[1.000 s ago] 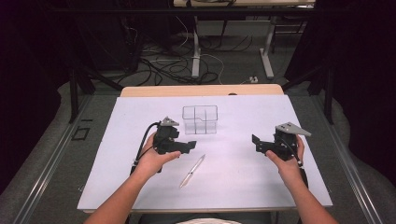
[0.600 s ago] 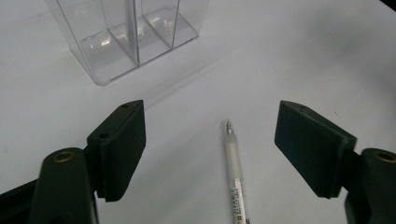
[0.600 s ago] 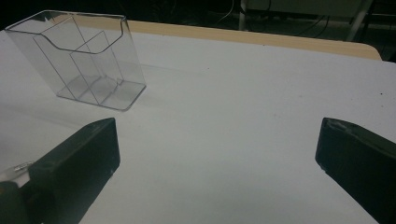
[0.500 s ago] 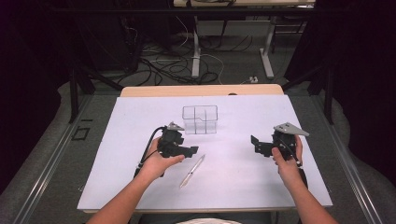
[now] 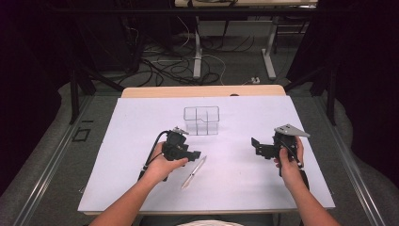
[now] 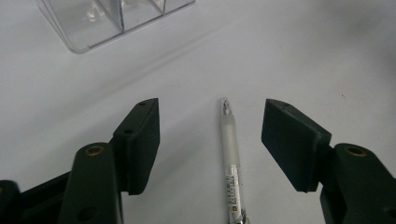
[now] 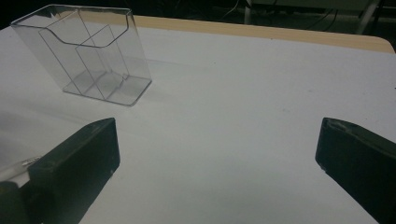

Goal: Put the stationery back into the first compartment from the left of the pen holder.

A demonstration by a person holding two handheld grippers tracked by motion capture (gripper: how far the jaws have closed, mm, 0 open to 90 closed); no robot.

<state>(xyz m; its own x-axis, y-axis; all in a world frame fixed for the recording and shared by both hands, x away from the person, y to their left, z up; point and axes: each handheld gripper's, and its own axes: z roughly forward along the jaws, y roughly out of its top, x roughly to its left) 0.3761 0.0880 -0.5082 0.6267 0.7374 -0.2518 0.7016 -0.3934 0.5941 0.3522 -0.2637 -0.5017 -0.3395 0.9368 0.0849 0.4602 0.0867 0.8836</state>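
The pen (image 6: 229, 154) lies flat on the white sheet (image 5: 141, 117) between the parted jaws of your left gripper (image 6: 210, 135), touched by neither. Those jaws stand wide apart and hold nothing. Your right gripper (image 7: 215, 154), well apart from the pen, is also wide open and empty. Since the earlier frame your left gripper has moved toward the pen. The pen is slim, with a frosted barrel and metal tip; the clear organizer (image 5: 202, 120) stands beyond the left gripper.

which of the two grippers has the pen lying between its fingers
The left gripper: the translucent white pen lies on the table between its open fingers. The right gripper frames bare table.
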